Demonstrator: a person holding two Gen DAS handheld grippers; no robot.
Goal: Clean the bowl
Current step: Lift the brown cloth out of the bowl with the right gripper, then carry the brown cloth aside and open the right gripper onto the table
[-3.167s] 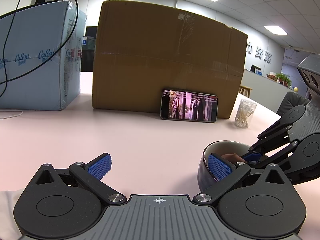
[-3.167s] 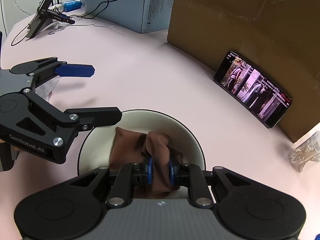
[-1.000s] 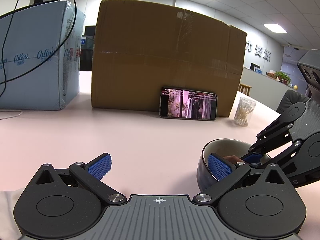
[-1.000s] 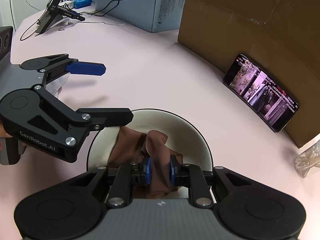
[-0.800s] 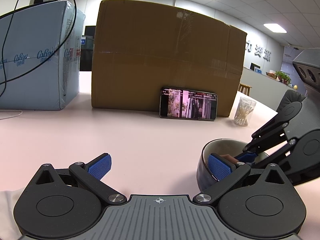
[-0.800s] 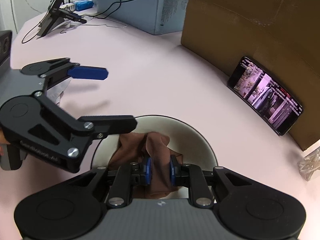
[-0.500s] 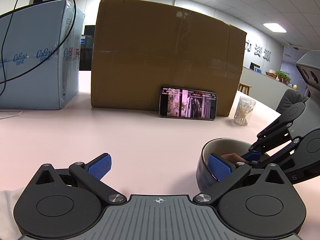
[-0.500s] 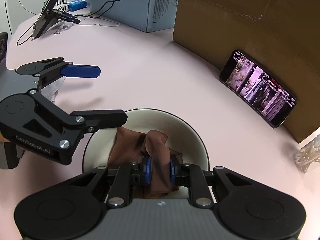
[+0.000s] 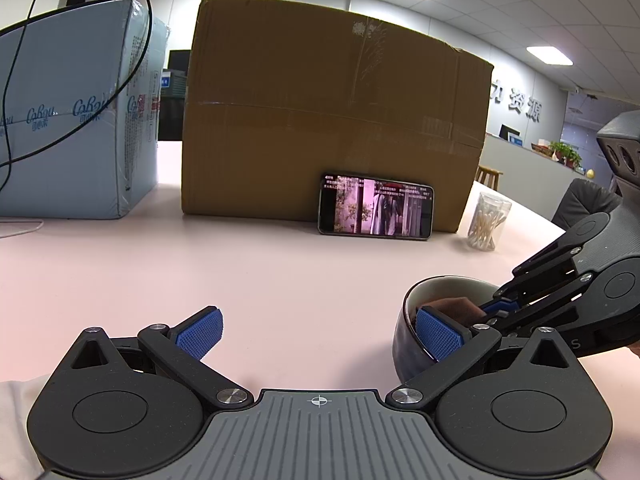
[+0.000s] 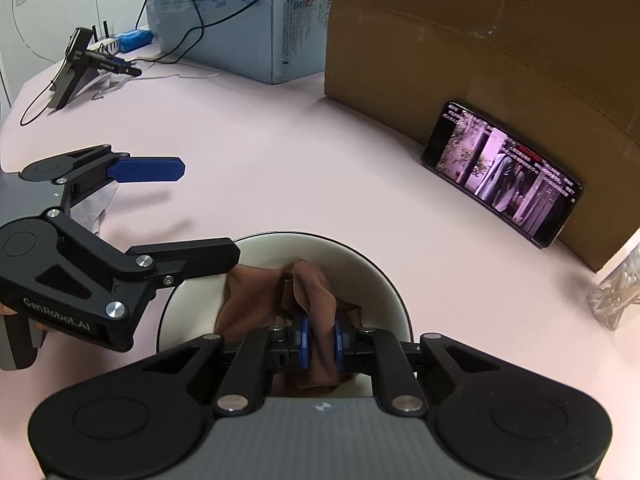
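Resting on a pink table [image 10: 280,168], the bowl [image 10: 360,268] meets the spread left gripper [image 9: 320,326]; right gripper [image 10: 319,340] pinches cloth [image 10: 256,296].

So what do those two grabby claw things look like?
Both are black linkage claws with round discs, silver screws and a ribbed grey base. The left gripper has bright blue dimpled pads and, seen from the right wrist camera, white "GenRobot.AI" lettering. The right gripper has small blue pads.

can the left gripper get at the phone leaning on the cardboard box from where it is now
Probably yes: the left gripper is open, and bare table lies between it and the phone. The bowl sits off to its right, out of that path.
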